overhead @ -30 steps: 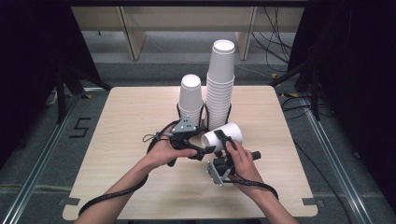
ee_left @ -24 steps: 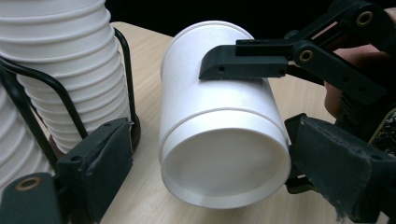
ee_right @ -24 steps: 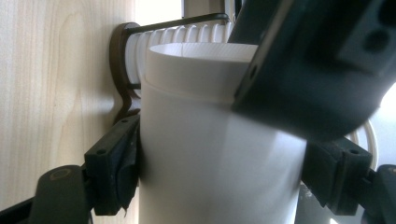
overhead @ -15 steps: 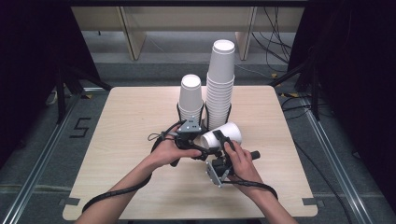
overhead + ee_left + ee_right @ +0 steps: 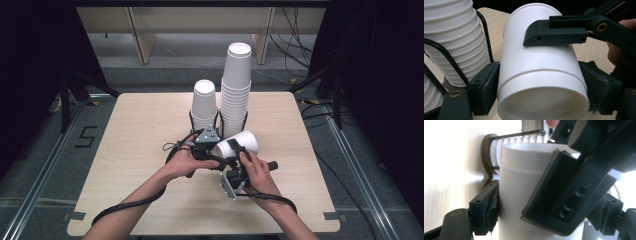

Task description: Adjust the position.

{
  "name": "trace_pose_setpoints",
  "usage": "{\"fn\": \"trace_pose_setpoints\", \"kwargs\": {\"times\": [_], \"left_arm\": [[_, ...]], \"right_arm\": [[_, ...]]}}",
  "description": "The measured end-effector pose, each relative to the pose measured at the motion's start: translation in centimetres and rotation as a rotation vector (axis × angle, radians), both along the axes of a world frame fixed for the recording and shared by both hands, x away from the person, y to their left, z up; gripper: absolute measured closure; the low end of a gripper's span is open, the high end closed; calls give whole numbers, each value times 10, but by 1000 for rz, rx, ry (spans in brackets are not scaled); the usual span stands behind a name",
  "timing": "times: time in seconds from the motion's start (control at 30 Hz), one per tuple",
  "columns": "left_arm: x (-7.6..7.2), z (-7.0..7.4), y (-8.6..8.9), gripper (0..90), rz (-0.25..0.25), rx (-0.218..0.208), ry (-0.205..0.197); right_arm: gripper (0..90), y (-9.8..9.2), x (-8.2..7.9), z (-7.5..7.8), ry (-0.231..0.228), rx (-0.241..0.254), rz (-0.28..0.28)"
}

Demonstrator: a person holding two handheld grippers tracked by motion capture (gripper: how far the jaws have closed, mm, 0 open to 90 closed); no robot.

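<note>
A white paper cup point(image 5: 240, 142) lies on its side above the table, in front of two cup stacks. In the left gripper view its open mouth point(image 5: 541, 100) faces the camera, and a rim line circles it a little behind the mouth. My left gripper point(image 5: 540, 82) has just been closing, and its pads point(image 5: 486, 85) now press on both sides of the mouth end. My right gripper point(image 5: 546, 210) is shut on the same cup further along its body. One of its jaws lies across the top of the cup in the left gripper view. In the high view the left gripper point(image 5: 222, 152) comes in from the left and the right gripper point(image 5: 239, 150) from below.
A short stack of white cups point(image 5: 204, 105) and a taller one point(image 5: 236, 85) stand in black wire holders at the middle back of the wooden table point(image 5: 125, 150). Cables trail from both grippers toward the front edge.
The left gripper's jaws have closed in on the cup's mouth end. The cup and both hands have hardly shifted.
</note>
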State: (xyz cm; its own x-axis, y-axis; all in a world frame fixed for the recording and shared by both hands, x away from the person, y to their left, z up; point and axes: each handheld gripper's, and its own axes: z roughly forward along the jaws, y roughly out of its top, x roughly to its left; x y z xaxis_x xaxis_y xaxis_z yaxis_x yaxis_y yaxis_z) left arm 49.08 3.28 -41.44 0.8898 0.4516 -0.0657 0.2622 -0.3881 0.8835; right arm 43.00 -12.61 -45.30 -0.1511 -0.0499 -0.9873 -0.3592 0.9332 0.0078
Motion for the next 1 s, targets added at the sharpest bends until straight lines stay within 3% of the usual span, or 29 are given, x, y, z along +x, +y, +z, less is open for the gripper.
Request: {"fn": "trace_pose_setpoints", "kwargs": {"times": [0.43,0.5,0.73,1.0], "left_arm": [[-1,1,3,231,2,-2,-18],[-2,0,2,233,4,-3,-24],[-2,-1,3,235,-8,7,-29],[-3,-2,2,238,-2,-8,-47]], "right_arm": [[203,2,0,0,6,5,-2],[199,2,2,-1,6,9,21],[188,2,0,-1,0,-11,15],[71,1,1,-2,19,-16,12]]}}
